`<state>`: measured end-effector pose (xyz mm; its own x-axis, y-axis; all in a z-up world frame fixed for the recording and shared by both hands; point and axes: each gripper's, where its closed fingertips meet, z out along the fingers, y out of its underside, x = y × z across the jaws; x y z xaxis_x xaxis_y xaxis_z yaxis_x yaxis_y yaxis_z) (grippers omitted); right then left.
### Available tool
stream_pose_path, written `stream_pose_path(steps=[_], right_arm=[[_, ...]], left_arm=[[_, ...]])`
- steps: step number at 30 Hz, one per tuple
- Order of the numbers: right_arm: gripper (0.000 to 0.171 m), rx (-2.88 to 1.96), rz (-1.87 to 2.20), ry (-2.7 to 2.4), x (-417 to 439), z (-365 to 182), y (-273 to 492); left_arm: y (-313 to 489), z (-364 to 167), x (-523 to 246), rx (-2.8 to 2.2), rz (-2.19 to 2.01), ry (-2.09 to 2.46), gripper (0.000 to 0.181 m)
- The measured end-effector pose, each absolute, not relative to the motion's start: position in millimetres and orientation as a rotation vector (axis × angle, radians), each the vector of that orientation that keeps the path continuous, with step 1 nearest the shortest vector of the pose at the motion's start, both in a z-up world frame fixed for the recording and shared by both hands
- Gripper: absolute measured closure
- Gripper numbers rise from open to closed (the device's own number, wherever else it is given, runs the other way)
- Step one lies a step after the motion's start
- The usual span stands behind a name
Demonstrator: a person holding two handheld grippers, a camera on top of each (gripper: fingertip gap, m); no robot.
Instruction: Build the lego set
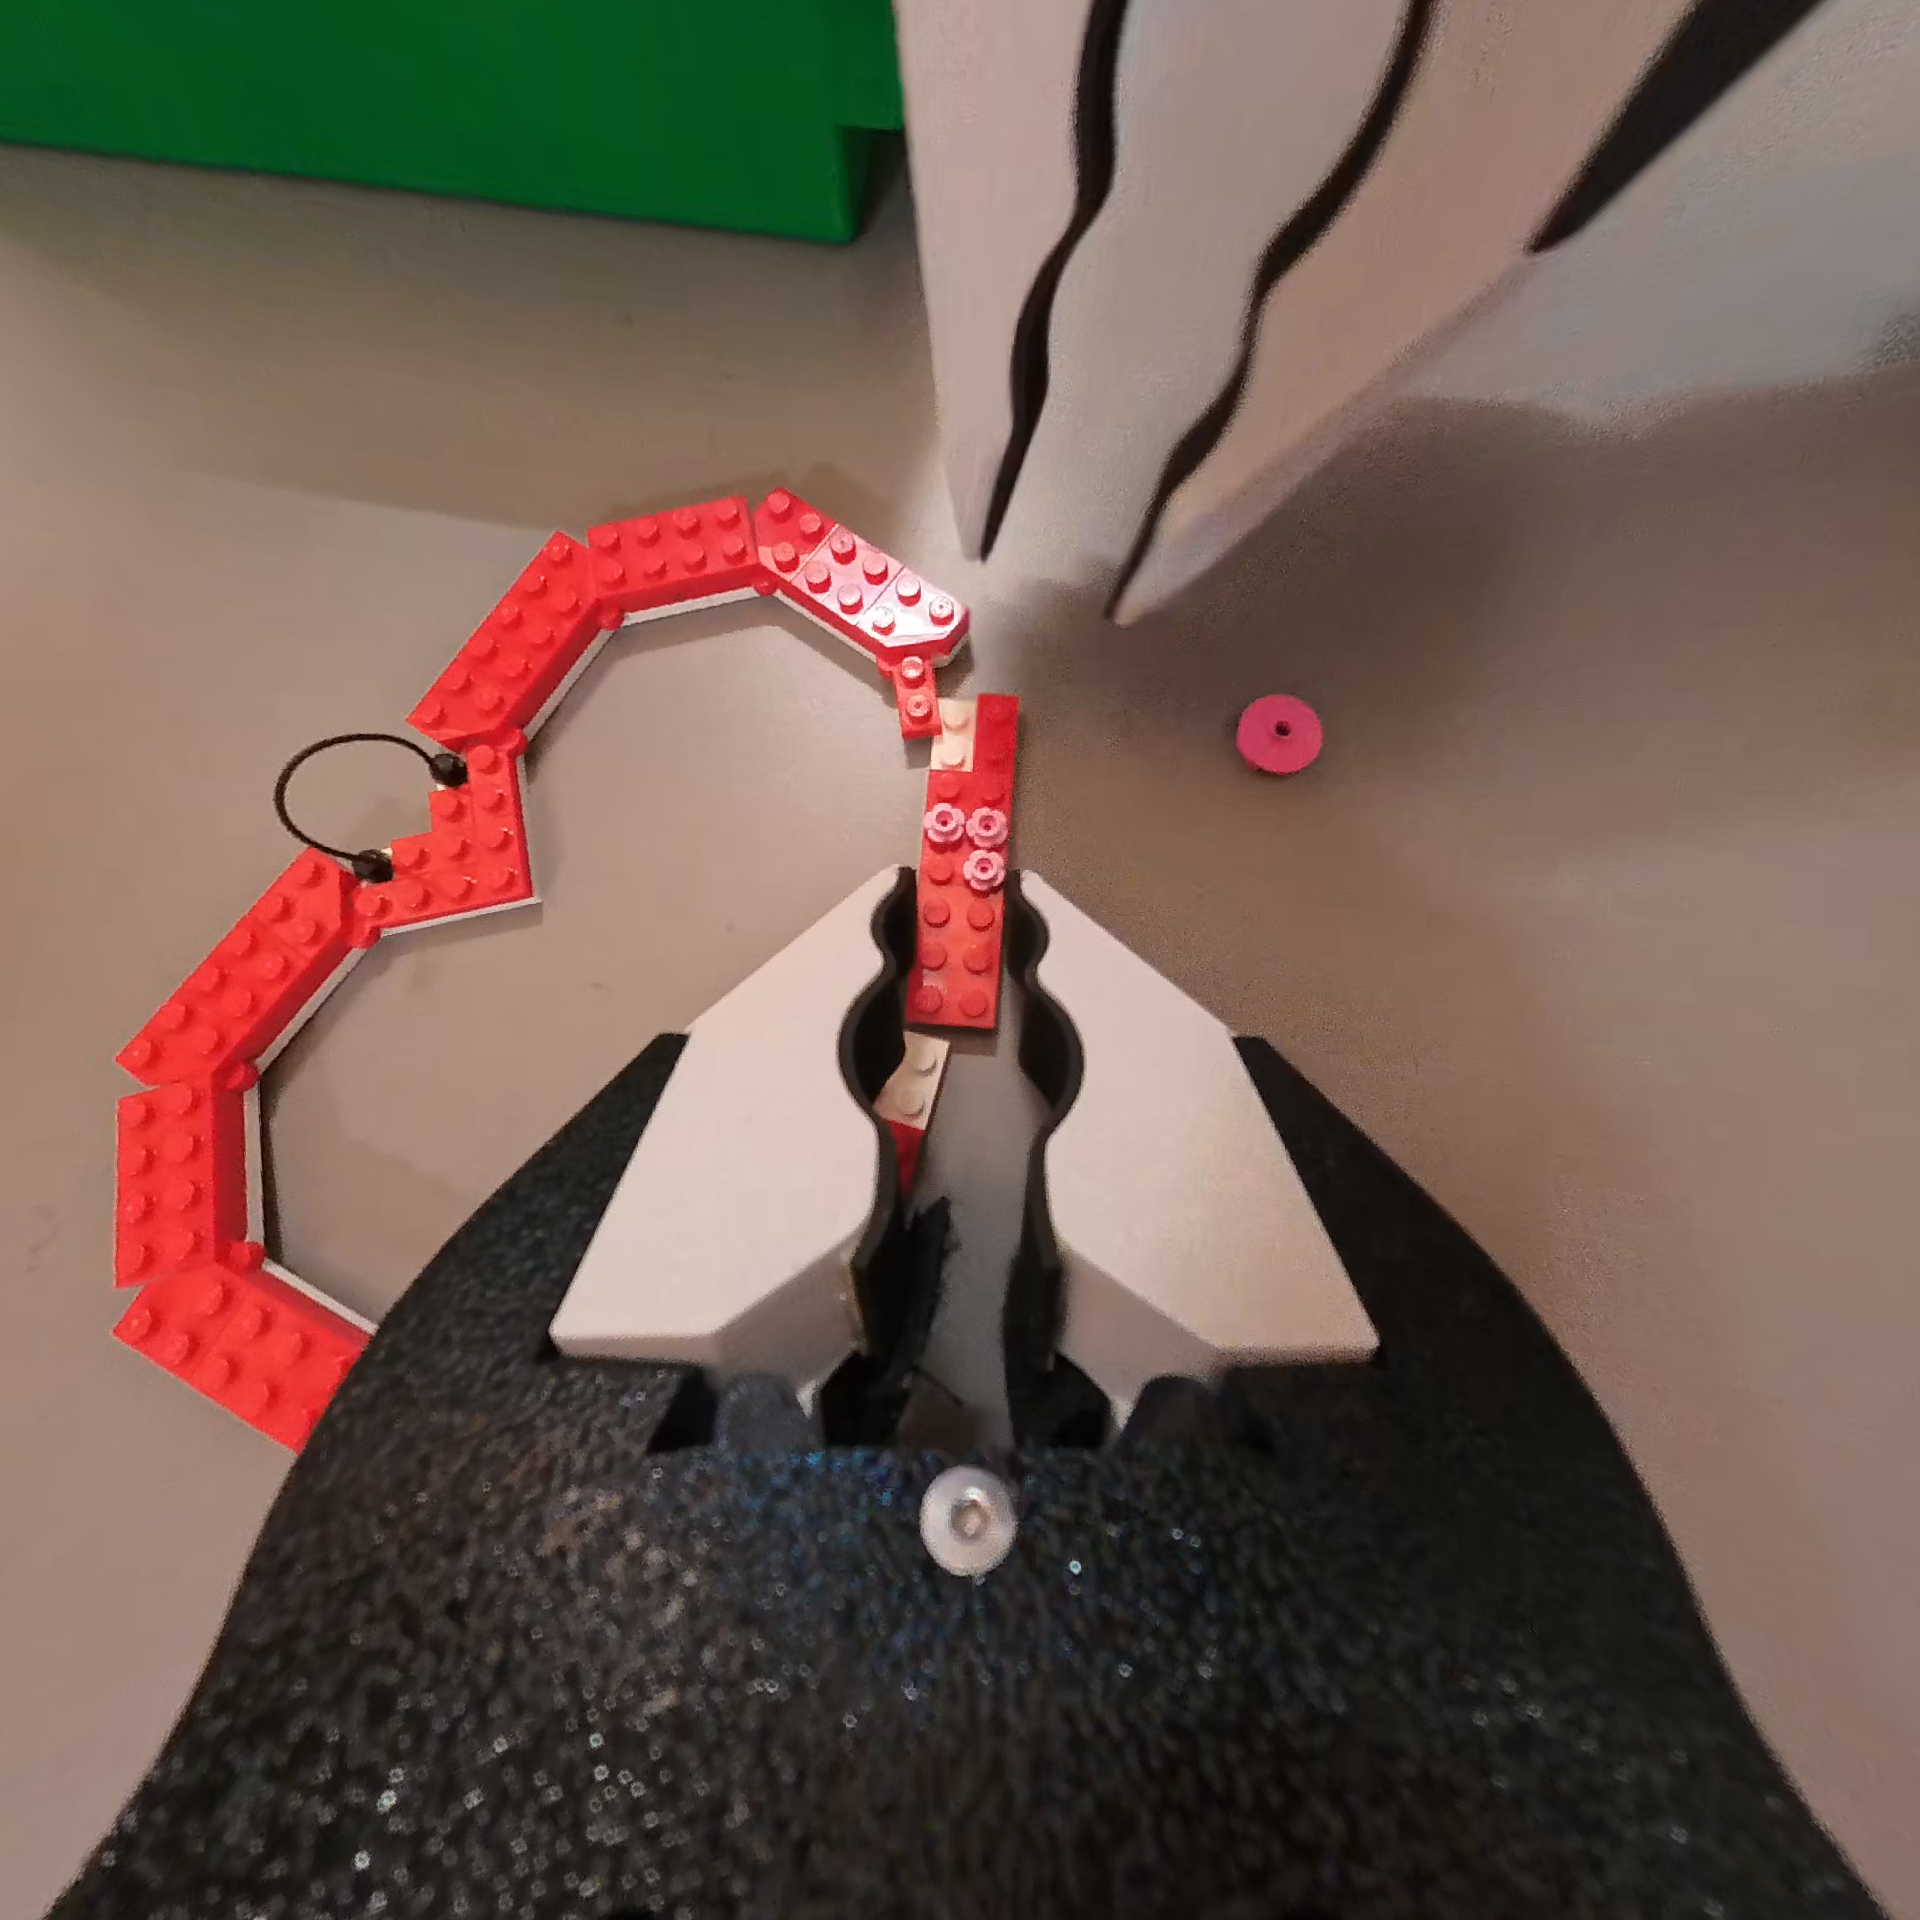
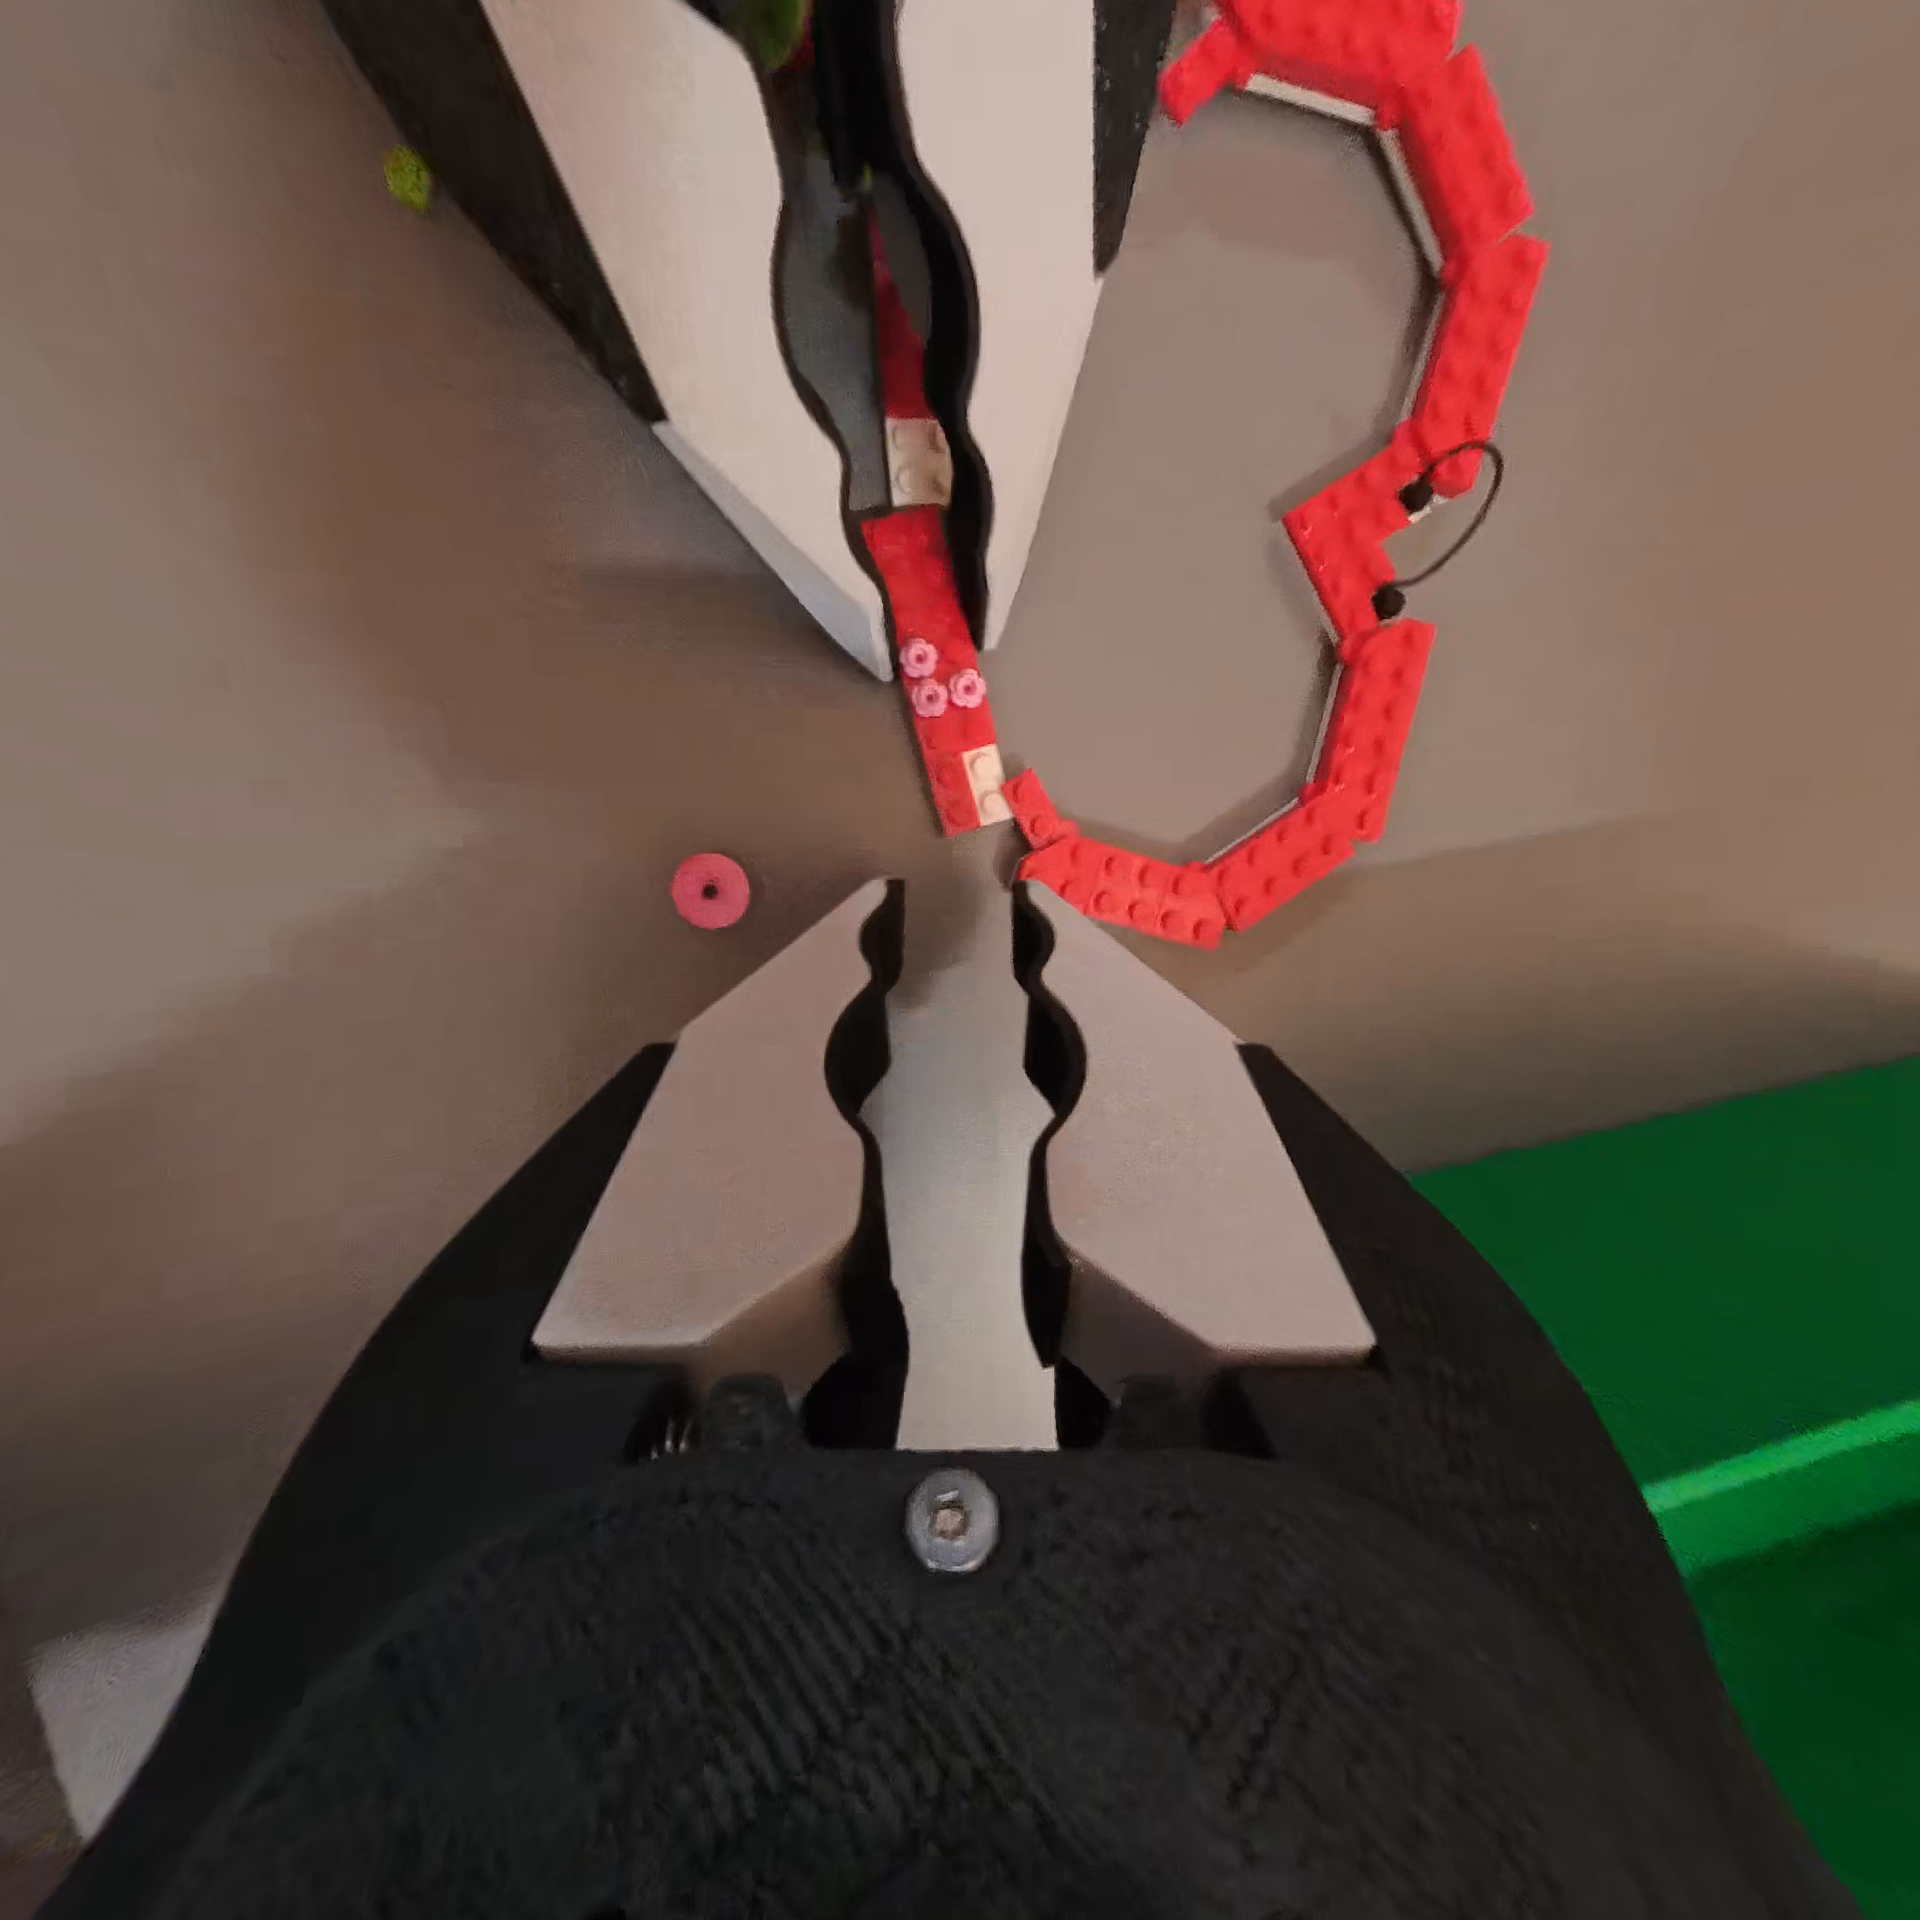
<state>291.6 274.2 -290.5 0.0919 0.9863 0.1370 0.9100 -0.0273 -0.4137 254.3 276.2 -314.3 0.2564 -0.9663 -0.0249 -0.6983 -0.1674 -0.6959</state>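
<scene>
- The red heart frame (image 1: 312,935), a chain of hinged red plates with white beneath, lies flat on the grey bench (image 1: 1558,1039); its loop is not closed.
- The left claw (image 1: 961,904) has its fingers drawn in on either side of a red strip (image 1: 961,914) with three pink flower studs (image 1: 971,836) on top. It looks clamped on the strip, though the right-hand finger may stand a hair off the edge.
- The strip's far end, with a white plate (image 1: 951,743) showing, sits just beside a small red link (image 1: 914,691) that hangs from the frame's free end. Whether they touch is hard to tell.
- The right claw (image 2: 954,894) hovers with its fingers apart and nothing between them, its tips near the frame's free end (image 2: 1122,888).
- The step in hand seems to be joining strip to frame. To do it well, the right claw should pin the free end down so the hinged chain cannot swing away.
- The left claw should line the strip's studs under or over the link squarely before pressing; a skewed press would likely pivot the hinges instead of seating.
- Press straight down onto the bench, not sideways.
- A loose pink round piece (image 1: 1280,734) lies well apart on the bench, and a black cord loop (image 1: 343,790) hangs at the frame's notch. A green box (image 1: 436,94) stands behind.
</scene>
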Motion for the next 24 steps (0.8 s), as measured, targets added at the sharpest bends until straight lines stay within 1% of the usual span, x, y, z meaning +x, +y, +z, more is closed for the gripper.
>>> stream_pose_path(steps=[1, 5, 8, 11, 14, 20, 24], right_arm=[[0.156, -1.976, 0.253, -1.919, 291, -291, 278], [0.151, -1.918, 0.172, -2.113, 289, -295, 292], [0.137, -1.861, 0.132, -2.238, 290, -304, 296], [0.13, -1.814, 0.116, -2.311, 290, -310, 299], [0.13, -1.805, 0.081, -2.357, 293, -313, 301], [0.145, -1.809, 0.035, -2.36, 295, -315, 303], [0.149, -1.832, 0.025, -2.328, 295, -315, 301]], left_arm=[[276, -314, 254, -1.934, -0.582, 1.51, 0.167], [276, -314, 254, -1.928, -0.581, 1.514, 0.167], [276, -314, 254, -1.927, -0.581, 1.514, 0.167], [276, -314, 254, -1.925, -0.582, 1.516, 0.167], [276, -314, 254, -1.923, -0.581, 1.517, 0.167], [276, -313, 254, -1.926, -0.608, 1.511, 0.167], [277, -312, 255, -1.924, -0.631, 1.485, 0.167]])
